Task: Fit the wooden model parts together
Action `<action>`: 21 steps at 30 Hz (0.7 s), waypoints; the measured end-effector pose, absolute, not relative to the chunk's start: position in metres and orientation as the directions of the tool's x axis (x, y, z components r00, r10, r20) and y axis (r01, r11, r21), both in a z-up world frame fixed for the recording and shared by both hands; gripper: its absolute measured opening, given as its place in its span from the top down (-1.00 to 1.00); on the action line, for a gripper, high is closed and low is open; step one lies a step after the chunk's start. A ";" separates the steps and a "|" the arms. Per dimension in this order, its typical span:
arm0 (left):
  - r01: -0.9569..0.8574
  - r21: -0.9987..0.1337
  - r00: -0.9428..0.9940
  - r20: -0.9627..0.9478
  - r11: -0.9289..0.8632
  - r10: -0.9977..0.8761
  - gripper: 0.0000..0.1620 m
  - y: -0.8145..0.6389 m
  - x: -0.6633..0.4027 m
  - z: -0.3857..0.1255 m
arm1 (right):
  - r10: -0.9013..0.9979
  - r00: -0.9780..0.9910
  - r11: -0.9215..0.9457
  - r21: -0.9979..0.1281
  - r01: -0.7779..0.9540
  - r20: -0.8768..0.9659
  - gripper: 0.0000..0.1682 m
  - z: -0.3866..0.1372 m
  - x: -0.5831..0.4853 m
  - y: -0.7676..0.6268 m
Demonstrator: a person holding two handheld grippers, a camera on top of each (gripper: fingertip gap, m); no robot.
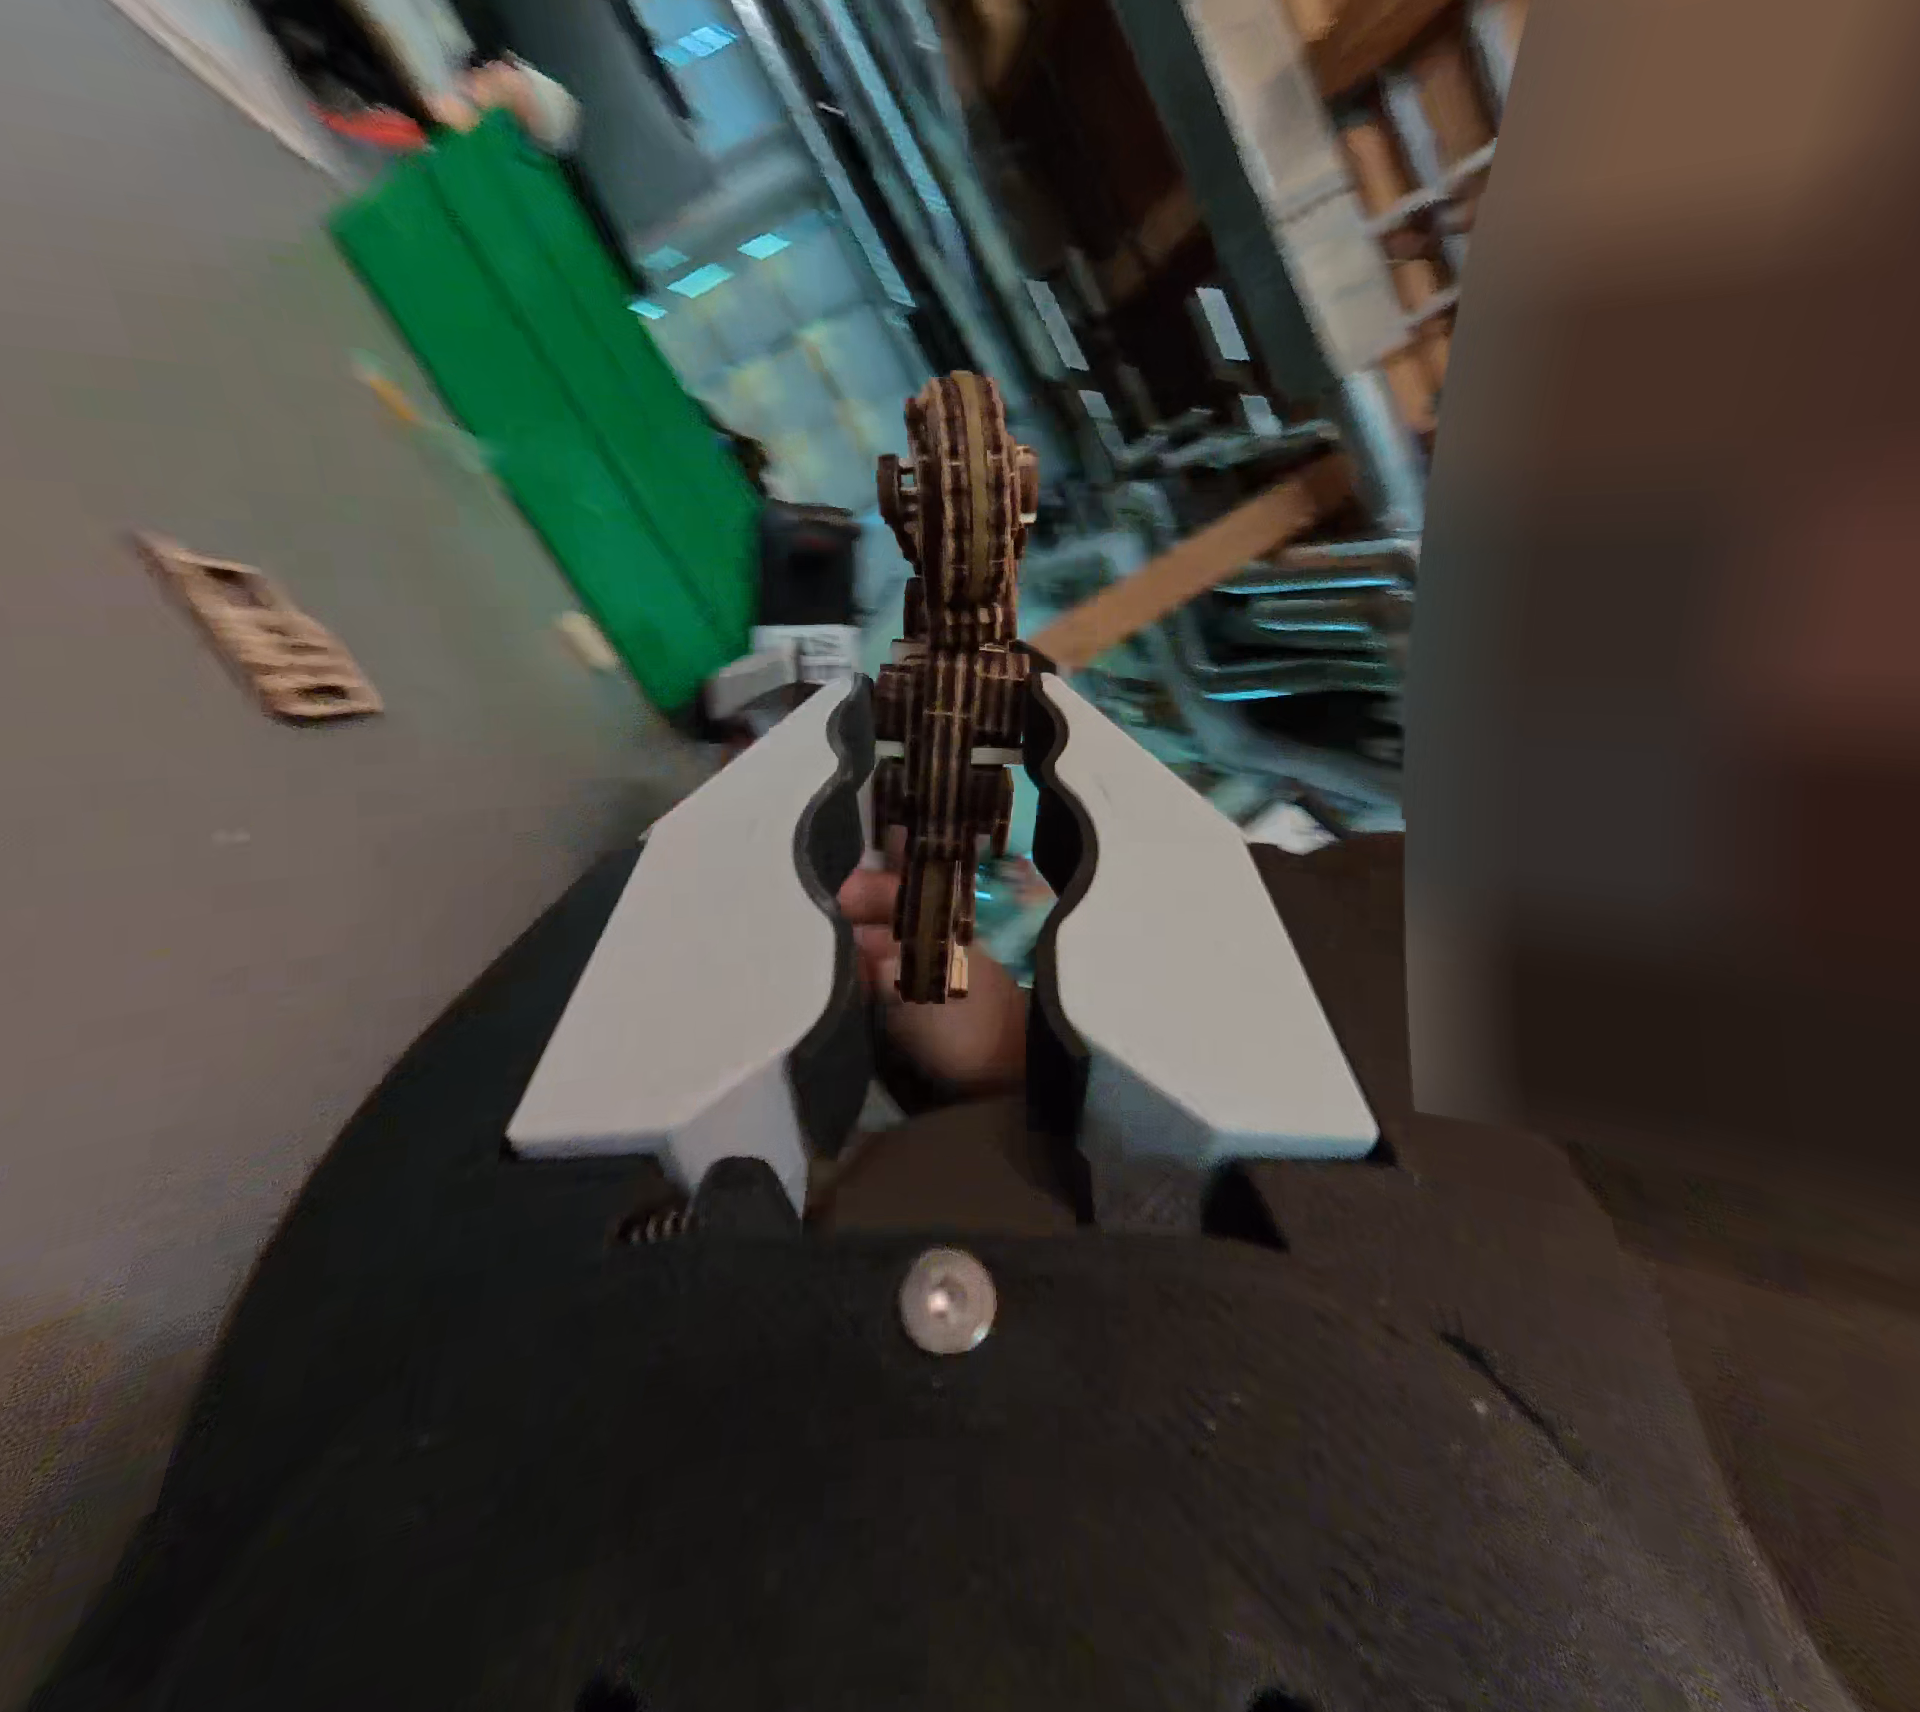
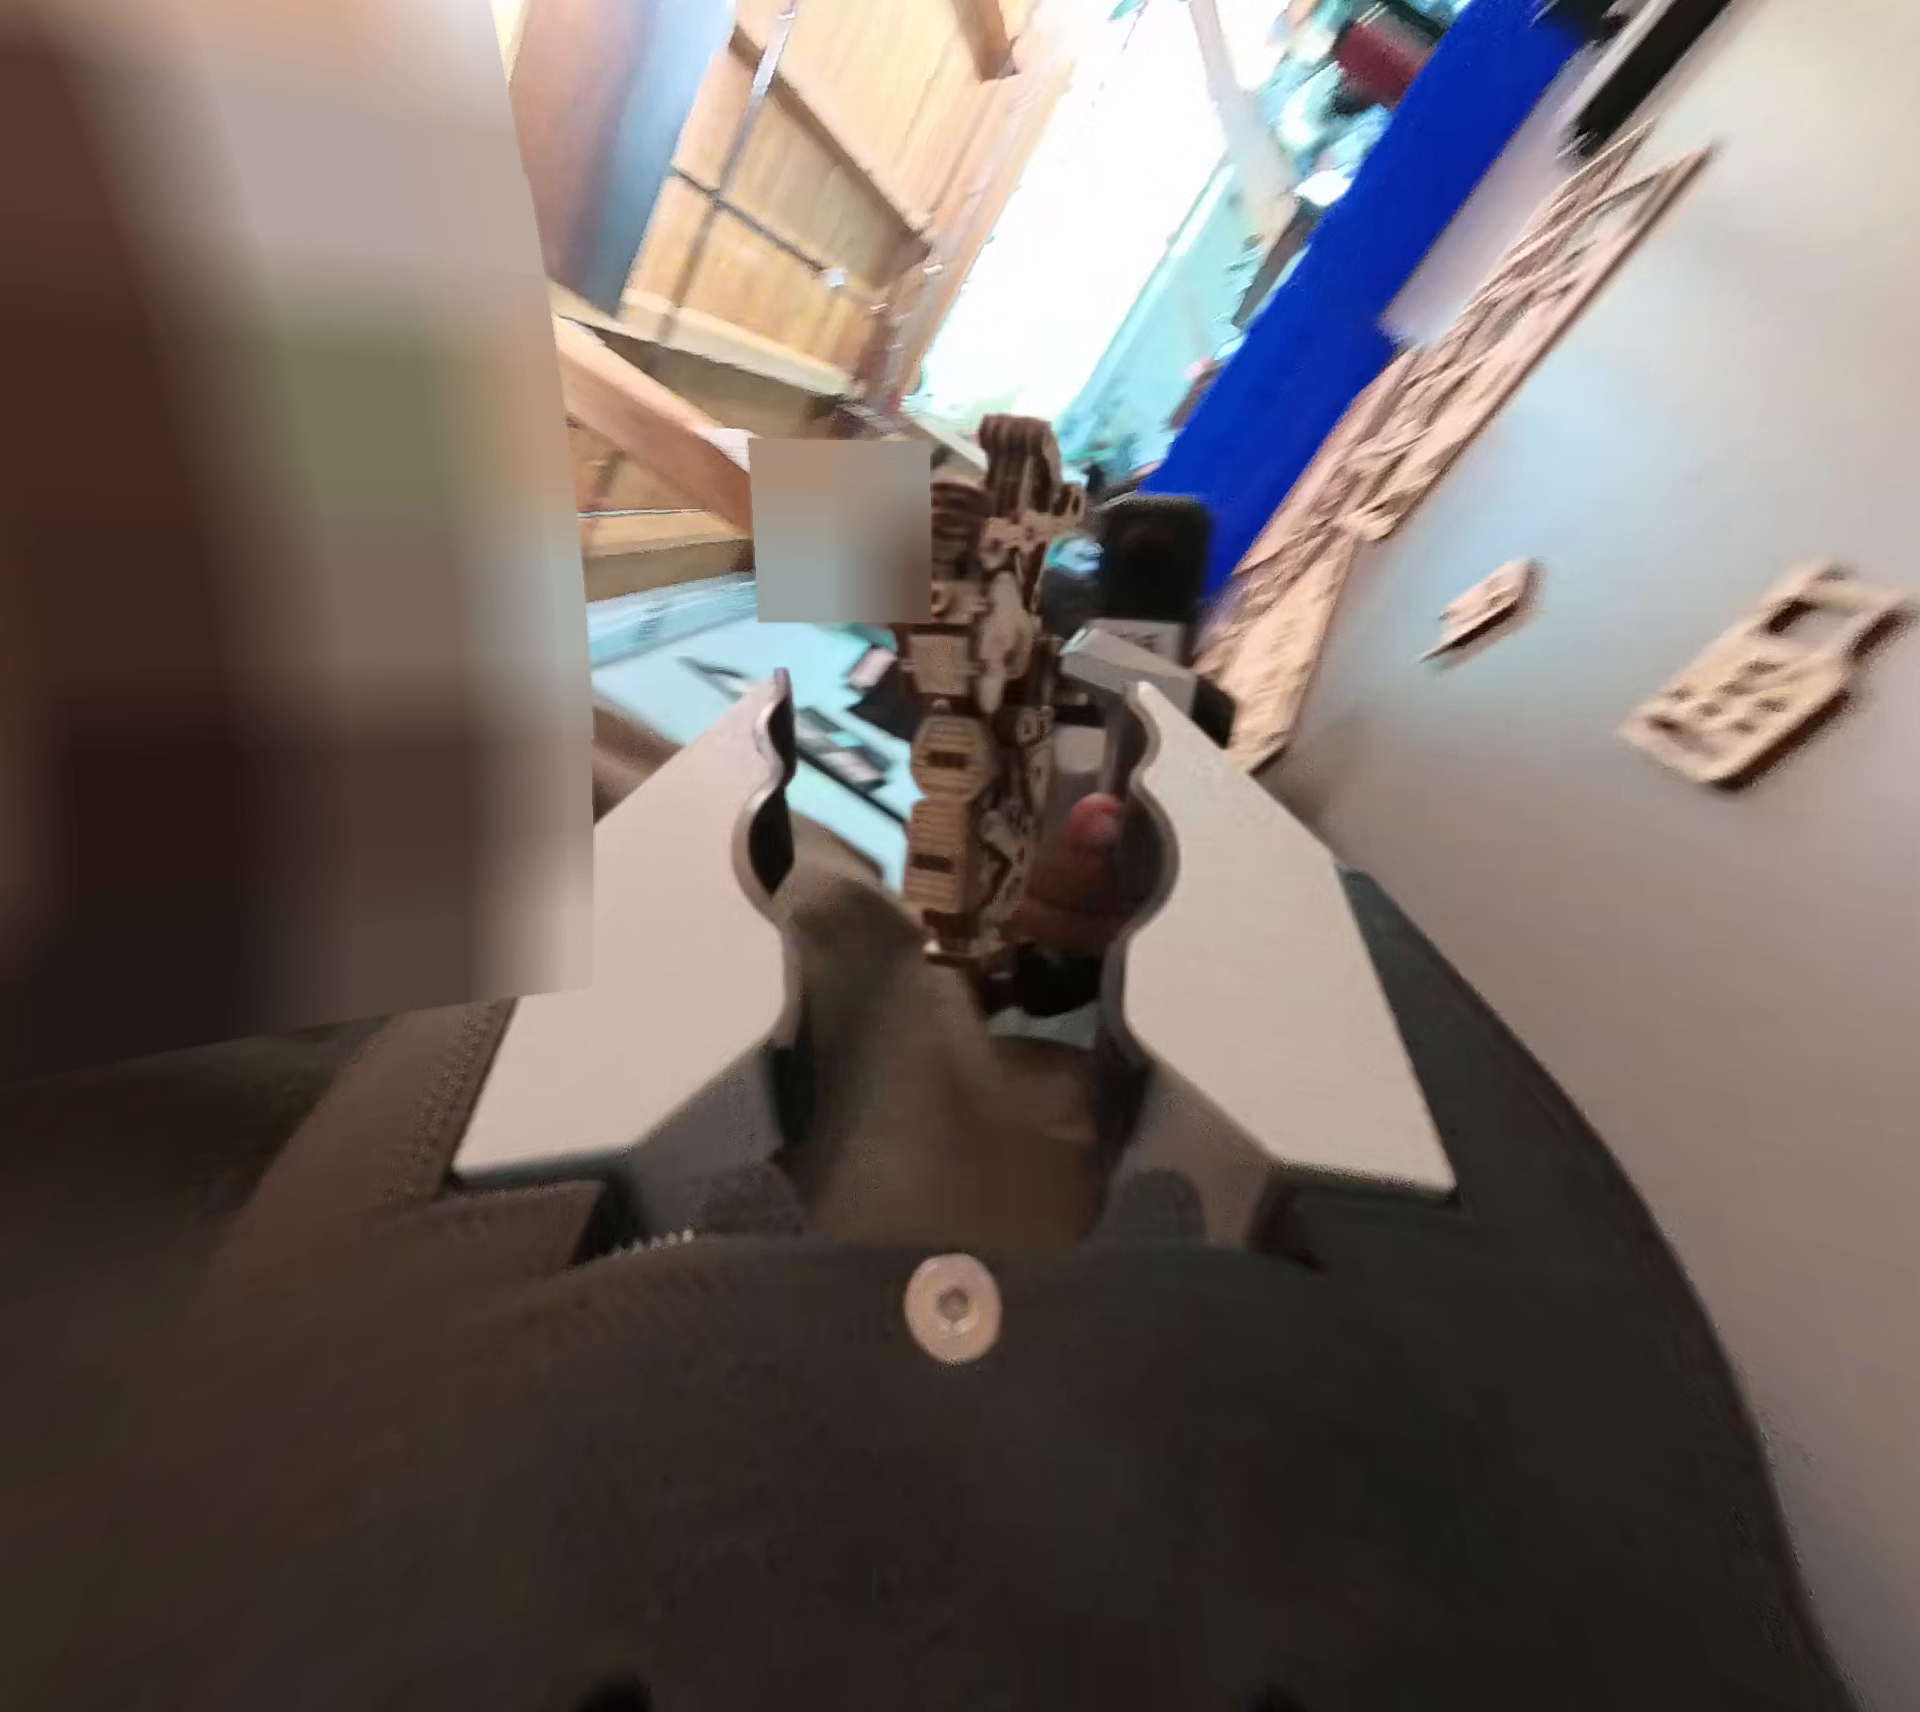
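Here the wooden model (image 1: 945, 686) is seen clamped at the fingertips of the left gripper (image 1: 948, 732), whose jaws are closed down onto its layered middle section from both sides. The model is held upright and edge-on, its rounded top rising above the fingertips and its lower end hanging down between the white fingers (image 1: 727, 914). A person's hand (image 1: 935, 1018) is glimpsed behind that lower end.

In the right wrist view, the same wooden model (image 2: 982, 727) is found in front of the right gripper (image 2: 961, 727), lined up with the gap between the fingertips. The jaws of the right gripper are spread wide, with clear space left on either side of the model, and nothing is gripped by them. The left gripper's white finger (image 2: 1117, 660) is seen just beyond the model.

A pale table surface (image 1: 208, 831) is visible to the side, tilted in both views. A flat wooden parts sheet (image 1: 260, 628) is lying on it, and in the right wrist view further punched wooden sheets (image 2: 1766, 675) are spread across the table. A green board (image 1: 551, 415) and a blue board (image 2: 1382, 312) are standing at the table's far edge, both blurred.
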State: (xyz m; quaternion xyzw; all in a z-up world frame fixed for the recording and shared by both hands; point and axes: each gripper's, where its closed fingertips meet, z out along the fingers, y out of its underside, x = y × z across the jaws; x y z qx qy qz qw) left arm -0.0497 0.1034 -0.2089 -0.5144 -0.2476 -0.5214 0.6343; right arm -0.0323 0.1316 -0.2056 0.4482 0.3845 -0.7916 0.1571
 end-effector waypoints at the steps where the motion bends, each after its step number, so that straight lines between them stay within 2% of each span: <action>1: 0.902 -0.429 0.390 0.856 -0.043 -0.340 0.69 0.105 -0.056 -0.215 | 0.179 -0.551 -0.655 -0.517 0.551 -0.815 0.28 -0.208 -0.035 0.136; 6: 0.885 -0.466 0.464 0.872 0.029 -0.157 0.70 0.108 -0.074 -0.231 | 0.522 -0.527 -0.552 -0.736 0.391 -0.671 0.21 -0.215 -0.043 0.148; 11: 0.911 -0.403 0.407 0.913 0.081 -0.039 0.69 0.107 -0.087 -0.246 | 0.809 -0.483 -0.200 -0.930 0.308 -0.334 0.10 -0.234 -0.049 0.129; 14: 0.912 -0.395 0.398 0.917 0.110 -0.006 0.69 0.106 -0.091 -0.249 | 0.875 -0.456 -0.030 -0.958 0.285 -0.163 0.01 -0.243 -0.056 0.114; 17: 0.907 -0.393 0.395 0.918 0.149 0.020 0.69 0.104 -0.094 -0.251 | 0.896 -0.433 0.032 -0.958 0.286 -0.099 -0.12 -0.245 -0.064 0.101; 21: 0.912 -0.359 0.361 0.932 0.199 0.029 0.68 0.101 -0.098 -0.253 | 0.908 -0.419 0.145 -0.955 0.259 0.024 -0.17 -0.247 -0.072 0.091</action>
